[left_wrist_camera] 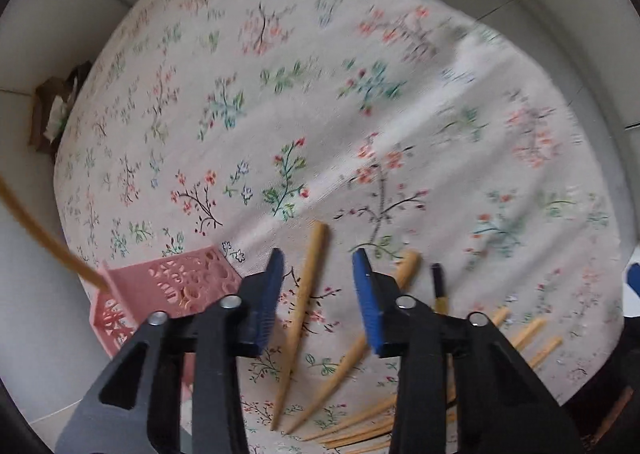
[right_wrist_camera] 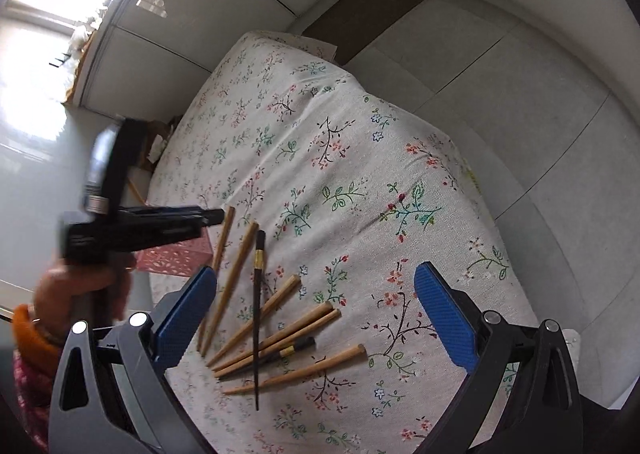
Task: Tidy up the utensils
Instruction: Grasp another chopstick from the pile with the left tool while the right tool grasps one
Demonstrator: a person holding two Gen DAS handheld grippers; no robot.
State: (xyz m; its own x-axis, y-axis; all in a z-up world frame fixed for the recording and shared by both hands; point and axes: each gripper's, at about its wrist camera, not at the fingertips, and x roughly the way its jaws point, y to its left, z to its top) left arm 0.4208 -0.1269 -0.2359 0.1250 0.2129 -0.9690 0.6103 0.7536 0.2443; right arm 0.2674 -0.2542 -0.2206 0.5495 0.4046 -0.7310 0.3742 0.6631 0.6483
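Note:
Several wooden chopsticks lie fanned out on the floral tablecloth, with a black chopstick across them. My right gripper is open and empty above them. My left gripper is open and empty, its fingers either side of a wooden chopstick on the cloth. A pink perforated basket stands at the table's left edge, with one chopstick sticking out of it. The left gripper also shows in the right wrist view, next to the basket.
The table stands on a pale tiled floor. A brown bag sits on the floor beyond the table's far left side. The table's near left edge runs by the basket.

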